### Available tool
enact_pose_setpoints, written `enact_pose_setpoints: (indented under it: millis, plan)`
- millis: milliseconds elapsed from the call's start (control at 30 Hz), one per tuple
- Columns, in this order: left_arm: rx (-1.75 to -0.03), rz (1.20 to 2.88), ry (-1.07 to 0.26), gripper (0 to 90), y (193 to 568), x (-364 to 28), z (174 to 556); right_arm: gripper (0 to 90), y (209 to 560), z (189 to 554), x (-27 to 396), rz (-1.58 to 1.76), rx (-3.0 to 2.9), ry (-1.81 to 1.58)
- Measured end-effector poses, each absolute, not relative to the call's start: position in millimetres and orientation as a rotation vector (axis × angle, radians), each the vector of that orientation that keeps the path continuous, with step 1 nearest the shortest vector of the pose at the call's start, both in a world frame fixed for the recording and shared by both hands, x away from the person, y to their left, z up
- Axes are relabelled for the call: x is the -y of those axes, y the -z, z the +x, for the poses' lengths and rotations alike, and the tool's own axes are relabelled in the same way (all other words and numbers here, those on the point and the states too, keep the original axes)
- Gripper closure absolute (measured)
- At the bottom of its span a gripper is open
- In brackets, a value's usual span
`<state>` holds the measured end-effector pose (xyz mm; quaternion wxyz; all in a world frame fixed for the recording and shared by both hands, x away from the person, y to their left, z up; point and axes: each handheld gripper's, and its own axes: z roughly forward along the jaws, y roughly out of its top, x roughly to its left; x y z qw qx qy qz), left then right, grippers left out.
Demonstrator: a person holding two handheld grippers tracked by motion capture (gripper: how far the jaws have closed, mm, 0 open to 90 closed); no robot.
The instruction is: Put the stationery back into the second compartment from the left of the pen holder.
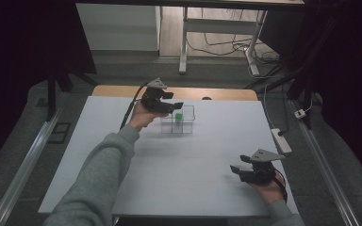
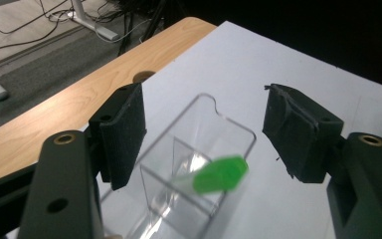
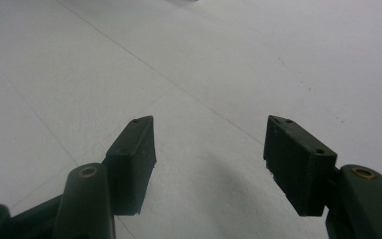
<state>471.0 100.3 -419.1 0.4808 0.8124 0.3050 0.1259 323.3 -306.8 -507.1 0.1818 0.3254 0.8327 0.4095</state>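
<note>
Currently the left claw (image 1: 178, 104) stands wide, its black pads (image 2: 124, 134) well apart and pressing on nothing. Directly below and between the pads sits a clear plastic divided box (image 2: 179, 164), and a small tube with a green cap (image 2: 220, 174) lies tilted in one of its compartments, blurred in the left claw view. The cap touches neither pad. In the high view the same claw hovers just over the box (image 1: 177, 119), with the green cap (image 1: 179, 116) visible right under its tips. Beyond the box, the white tabletop (image 2: 258, 64) runs out to a bare wooden edge strip (image 2: 54, 109).

The right claw (image 1: 236, 170) rests low over the white surface, well apart from the box, near the person's side. Its pads (image 3: 298, 159) are also spread, with bare tabletop (image 3: 204, 99) between them.
</note>
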Motion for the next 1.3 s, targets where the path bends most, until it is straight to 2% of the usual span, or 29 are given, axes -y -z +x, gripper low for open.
enact_pose_setpoints:
  millis: [533, 867, 1100, 1300]
  plan:
    - [-0.779, 2.038, -0.339, 34.0, 445.5, -159.5, 378.5, 36.8, 504.7, 323.5, 308.0, 0.904, -2.351, -1.176]
    - [-0.887, 2.025, -0.363, 34.5, 471.4, -207.4, 322.1, 36.7, 502.8, 323.9, 307.8, 0.888, -2.347, -1.19]
    - [-0.928, 2.044, -0.371, 34.7, 482.8, -221.4, 298.8, 36.7, 500.7, 323.8, 308.0, 0.874, -2.344, -1.197]
    - [-0.945, 2.045, -0.369, 34.7, 486.7, -224.8, 295.2, 36.7, 498.4, 322.6, 307.1, 0.865, -2.334, -1.209]
